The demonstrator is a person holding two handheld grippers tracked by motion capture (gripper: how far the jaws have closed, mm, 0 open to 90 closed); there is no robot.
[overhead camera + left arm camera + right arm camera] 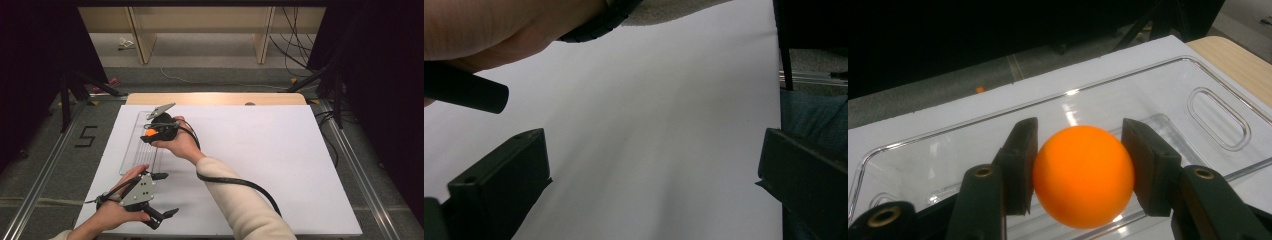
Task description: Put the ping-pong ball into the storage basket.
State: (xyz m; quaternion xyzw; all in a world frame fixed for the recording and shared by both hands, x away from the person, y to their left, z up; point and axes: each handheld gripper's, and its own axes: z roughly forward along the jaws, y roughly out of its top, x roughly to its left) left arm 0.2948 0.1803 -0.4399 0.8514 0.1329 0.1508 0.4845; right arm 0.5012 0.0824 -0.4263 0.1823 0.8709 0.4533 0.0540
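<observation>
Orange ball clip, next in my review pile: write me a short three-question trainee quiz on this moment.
1. True or false: the right tongs are shut on the orange ball.
2. What lies under the ball? A) clear plastic tray B) wooden bowl C) metal rack
3. In the high view, how do the jaws of the left tongs stand, and is anything between them?

Key:
1. True; both pads press the ball's sides.
2. A; the tray lies on the white table sheet.
3. Spread wide open, with nothing between them, at the table's near left edge.
</observation>
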